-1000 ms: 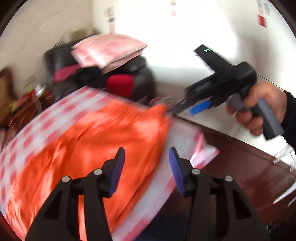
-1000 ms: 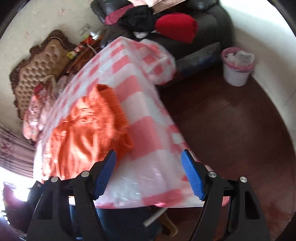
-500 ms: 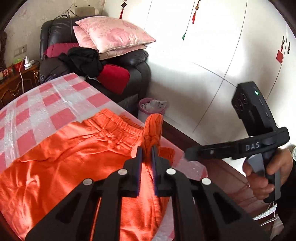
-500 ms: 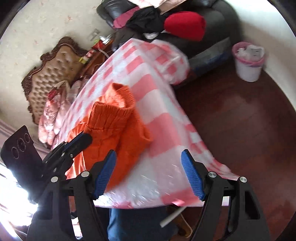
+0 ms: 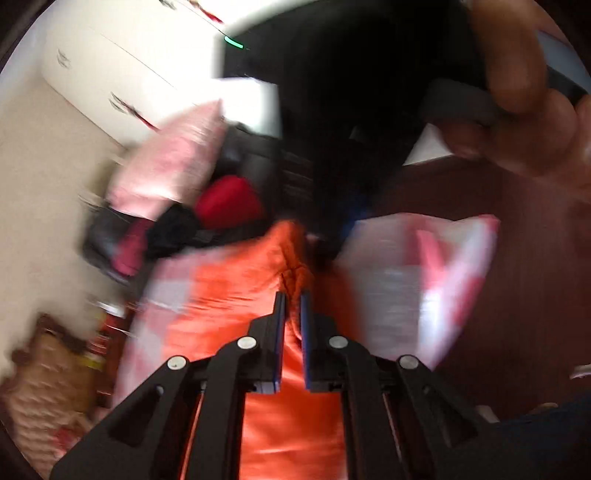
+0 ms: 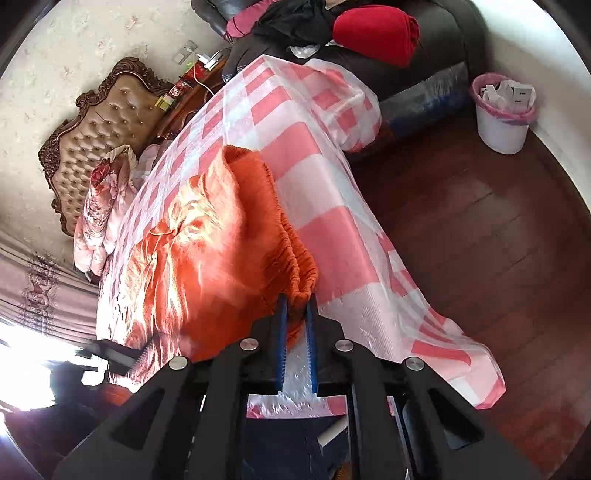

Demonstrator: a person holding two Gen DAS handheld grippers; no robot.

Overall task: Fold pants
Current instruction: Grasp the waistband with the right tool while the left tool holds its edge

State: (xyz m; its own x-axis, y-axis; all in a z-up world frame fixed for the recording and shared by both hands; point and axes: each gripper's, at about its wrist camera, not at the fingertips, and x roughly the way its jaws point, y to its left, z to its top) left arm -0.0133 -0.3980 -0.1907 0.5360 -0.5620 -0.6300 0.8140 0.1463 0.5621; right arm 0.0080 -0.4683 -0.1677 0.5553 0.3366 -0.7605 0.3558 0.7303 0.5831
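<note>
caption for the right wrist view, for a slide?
Right gripper, jaws just closed, pinches the orange pants at the elastic waistband on the pink-checked tablecloth.

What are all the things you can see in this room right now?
pants: one, orange, on the table, waistband pinched by both grippers
tablecloth: one, pink and white checks, over the table
bin: one, white, pink liner, on the floor
blanket: one, red, on the dark sofa
pillow: pink, blurred, on the sofa
headboard: one, brown, tufted, by the wall
left hand-held gripper: black, blue pads, shut on pants
right hand-held gripper: black, blue pads, shut on pants
hand: one, holding the right gripper's handle
</note>
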